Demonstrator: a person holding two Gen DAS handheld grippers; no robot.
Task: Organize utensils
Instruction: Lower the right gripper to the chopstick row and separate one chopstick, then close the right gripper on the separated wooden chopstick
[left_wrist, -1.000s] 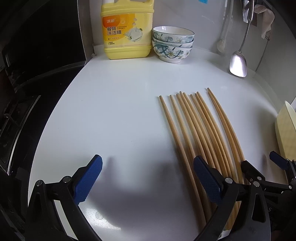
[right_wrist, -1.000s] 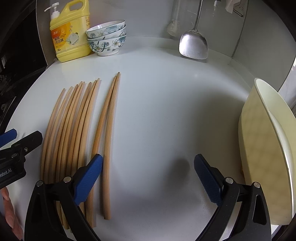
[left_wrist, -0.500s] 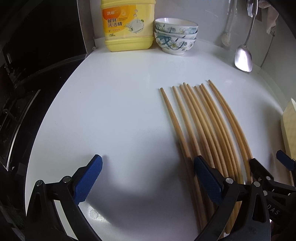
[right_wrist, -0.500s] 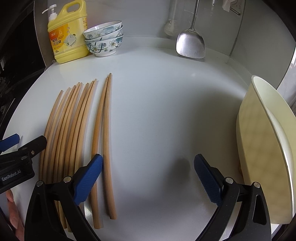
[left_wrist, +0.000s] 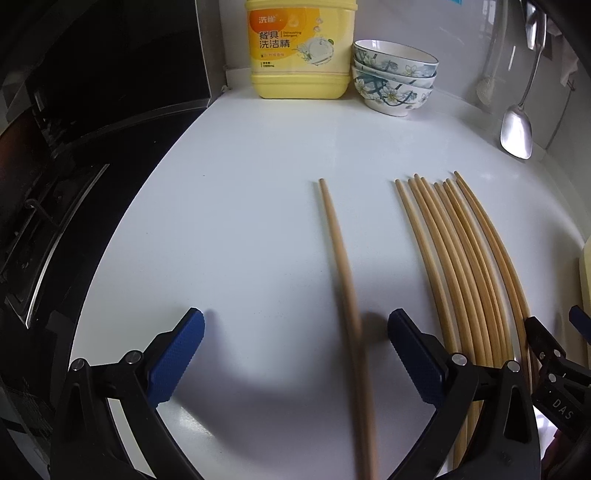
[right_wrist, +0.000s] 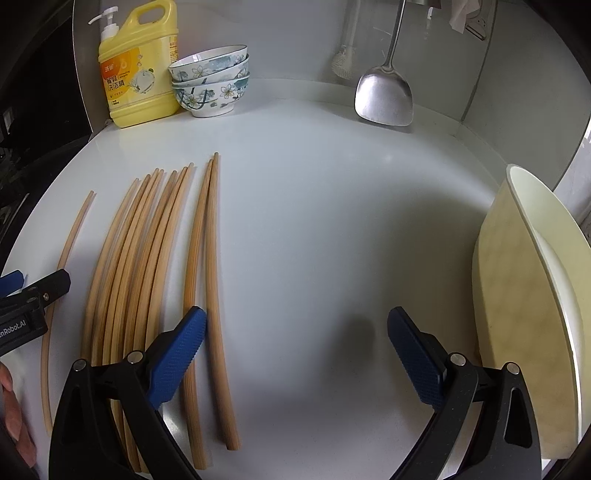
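Note:
Several long wooden chopsticks (left_wrist: 461, 266) lie side by side on the white counter (left_wrist: 240, 221). One chopstick (left_wrist: 343, 280) lies apart to their left, between my left gripper's fingers and slightly blurred. My left gripper (left_wrist: 295, 354) is open and holds nothing. In the right wrist view the bundle (right_wrist: 133, 266) lies at left, with a pair (right_wrist: 207, 280) beside it and the single chopstick (right_wrist: 62, 273) far left. My right gripper (right_wrist: 295, 354) is open and empty, its left finger (right_wrist: 181, 354) over the pair.
A yellow detergent bottle (left_wrist: 301, 48) and stacked floral bowls (left_wrist: 393, 79) stand at the back. A metal spatula (right_wrist: 384, 92) hangs by the wall. A cream dish holder with a plate (right_wrist: 532, 302) stands at right. A dark stove (left_wrist: 55, 184) is left.
One chopstick has separated from the bundle and moved left, now lying between my left gripper's fingers. Both grippers stay open; the views shifted slightly.

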